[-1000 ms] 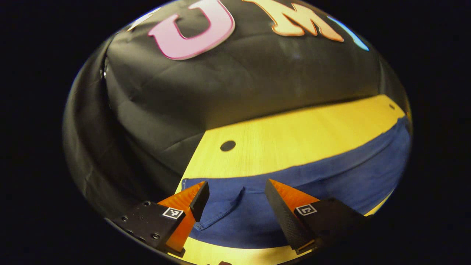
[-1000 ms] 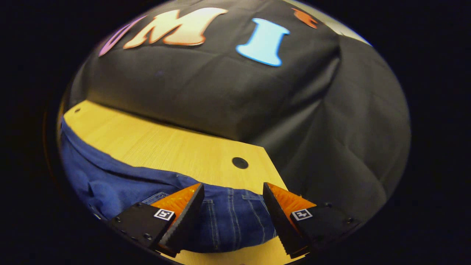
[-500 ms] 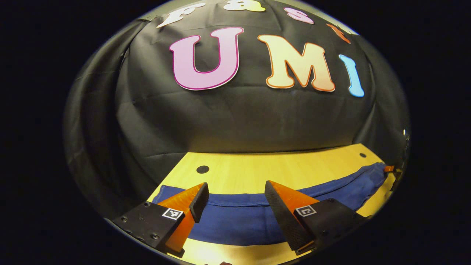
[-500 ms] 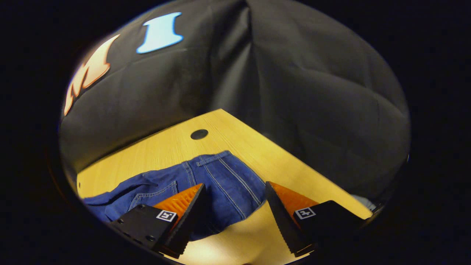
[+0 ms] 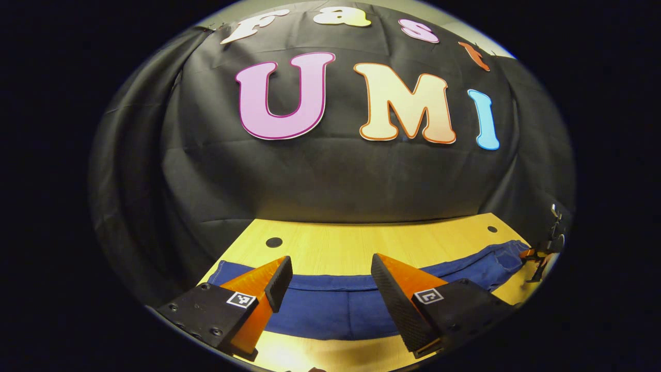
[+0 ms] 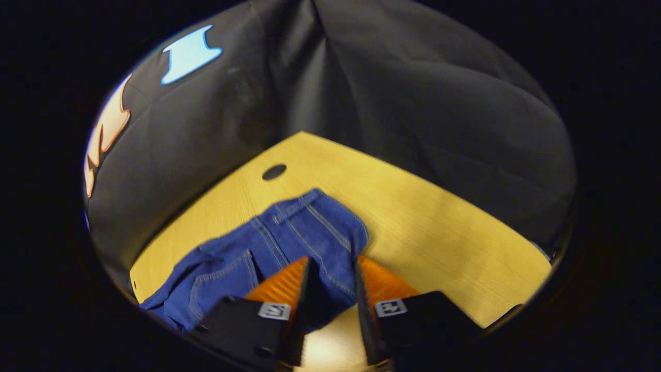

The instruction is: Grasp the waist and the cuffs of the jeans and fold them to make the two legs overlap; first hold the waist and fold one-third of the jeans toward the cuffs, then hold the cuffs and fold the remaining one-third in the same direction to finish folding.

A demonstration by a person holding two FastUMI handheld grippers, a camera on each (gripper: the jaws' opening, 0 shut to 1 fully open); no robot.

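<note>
Blue jeans point(image 6: 310, 232) waist lies between the right hand-held gripper point(image 6: 330, 289) fingers.

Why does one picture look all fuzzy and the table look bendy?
In the right gripper view the claw and jeans are smeared by motion blur, and a bright glare patch sits on the table near the bottom. In the left gripper view everything is sharp, but the fisheye lens curves the table edge.

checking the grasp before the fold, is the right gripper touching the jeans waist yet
Cannot tell. In the right gripper view the right gripper has its fingers narrowed around the near edge of the jeans, but motion blur hides whether the pads press the denim or a gap remains.
</note>
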